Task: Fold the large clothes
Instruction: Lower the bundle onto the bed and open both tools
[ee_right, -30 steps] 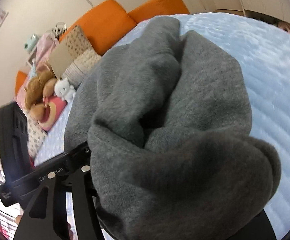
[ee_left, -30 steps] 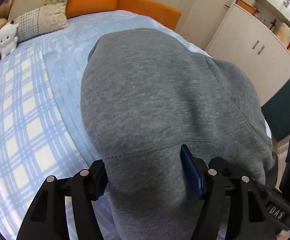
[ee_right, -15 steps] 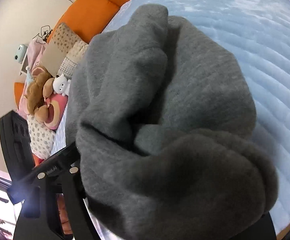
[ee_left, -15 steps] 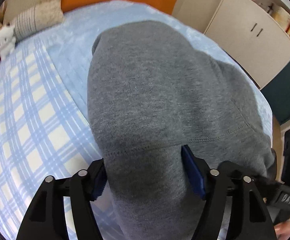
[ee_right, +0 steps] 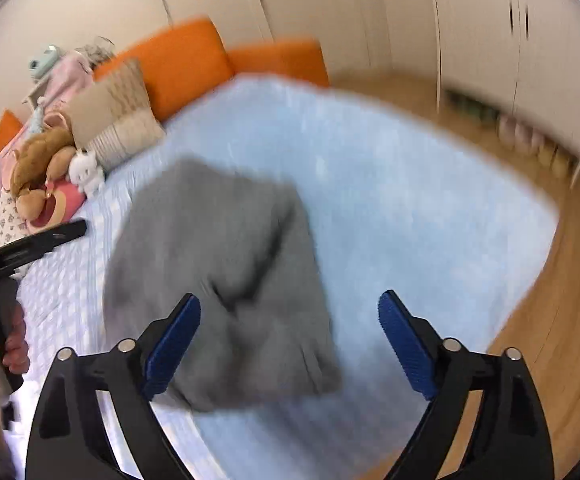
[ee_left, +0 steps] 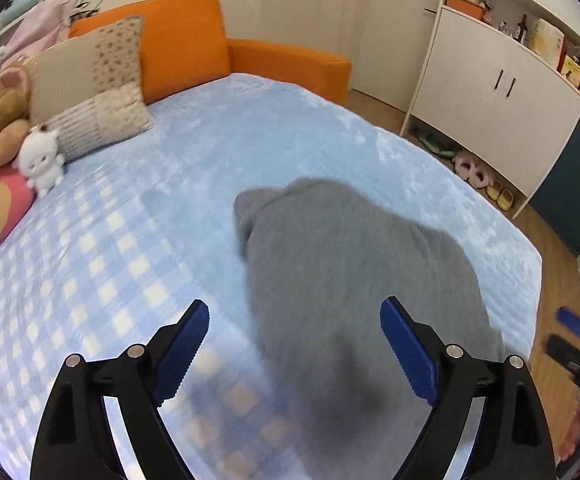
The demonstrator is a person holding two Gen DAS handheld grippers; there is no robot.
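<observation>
A grey sweatshirt [ee_left: 354,280] lies bunched in a folded heap on the light blue bed cover [ee_left: 290,128]. It also shows in the right wrist view [ee_right: 218,264]. My left gripper [ee_left: 294,344] is open and empty, raised above the near end of the heap. My right gripper [ee_right: 290,336] is open and empty, above the heap's right edge. The right gripper shows at the far right of the left wrist view [ee_left: 574,340]. The left gripper shows in a hand at the left of the right wrist view [ee_right: 30,244]. Both views are blurred.
Pillows [ee_left: 90,80] and stuffed toys [ee_left: 38,156] lie at the head of the bed by an orange headboard [ee_left: 194,44]. A blue checked sheet [ee_left: 70,264] covers the left part. White cabinets [ee_left: 498,92] and slippers [ee_left: 474,172] stand on the wooden floor at the right.
Both grippers have opened, let go of the grey sweatshirt and pulled back and up. The sweatshirt now lies on the bed.
</observation>
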